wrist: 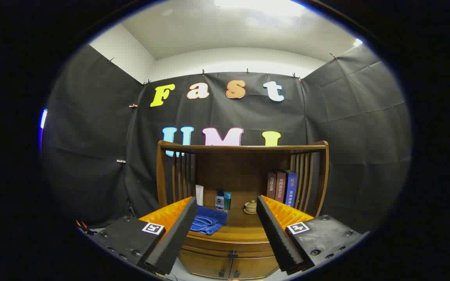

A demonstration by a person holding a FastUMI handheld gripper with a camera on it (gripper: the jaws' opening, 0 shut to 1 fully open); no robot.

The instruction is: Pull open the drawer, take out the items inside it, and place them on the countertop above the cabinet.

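Note:
A wooden cabinet (244, 171) with a railed back stands beyond my fingers. Its countertop (240, 228) shows between them. A closed drawer front (229, 249) runs under the countertop, with a dark handle (232, 254) at its middle. On the countertop lies a folded blue cloth (208, 221), close to my left finger. Behind it stand a white bottle with a blue band (219, 200), a teal box (227, 201) and a white tube (199, 194). A small lidded cup on a saucer (250, 207) rests nearer my right finger. My gripper (227, 206) is open and holds nothing.
Three upright books (281, 188) lean at the right of the cabinet shelf. Cabinet doors (229, 267) lie under the drawer. Black cloth walls close in the booth on all sides.

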